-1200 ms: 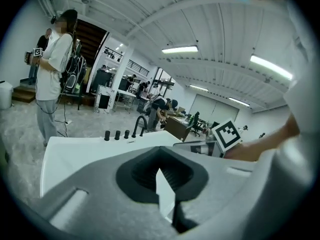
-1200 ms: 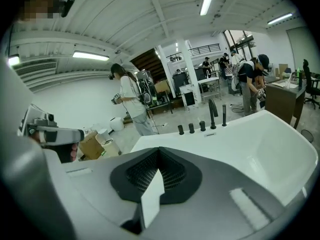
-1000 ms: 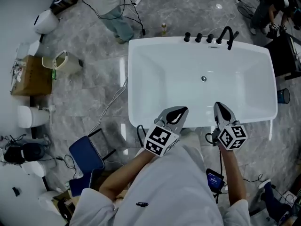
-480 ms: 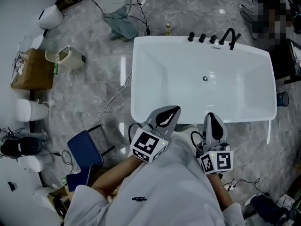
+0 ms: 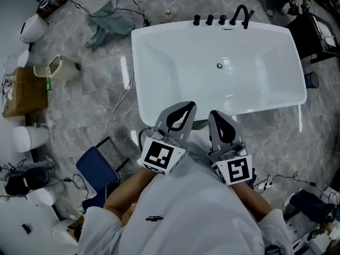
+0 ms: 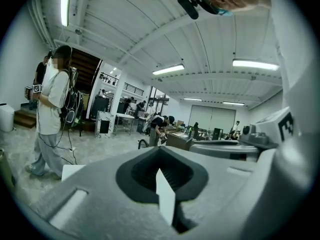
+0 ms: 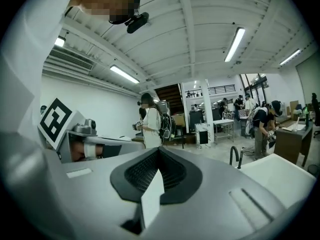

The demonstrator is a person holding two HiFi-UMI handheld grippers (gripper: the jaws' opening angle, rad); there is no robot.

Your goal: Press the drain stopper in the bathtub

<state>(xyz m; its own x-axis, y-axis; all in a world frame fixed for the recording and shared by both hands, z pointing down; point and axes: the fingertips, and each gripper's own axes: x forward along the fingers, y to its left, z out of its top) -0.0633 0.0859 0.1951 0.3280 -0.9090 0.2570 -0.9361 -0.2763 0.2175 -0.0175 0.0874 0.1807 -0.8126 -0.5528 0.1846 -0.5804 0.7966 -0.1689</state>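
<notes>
R gripper (image 5: 217, 116) further off tub (image 5: 158, 52)

Cannot tell whether the drain stopper (image 5: 219, 66) sits raised or pressed: too small, well ahead of both tips. Cannot see the near rim of the bathtub (image 5: 139, 84) where the left gripper (image 5: 183, 108) and right gripper (image 5: 215, 115) overlap it. Cannot see either hand, tucked under the grippers' rear bodies. In both gripper views, only see a white corner of the bathtub past the grey body, and nothing of the drain. Far ahead-left of the left gripper, only see part of a bystander (image 5: 106, 7), cut off by the top edge.
</notes>
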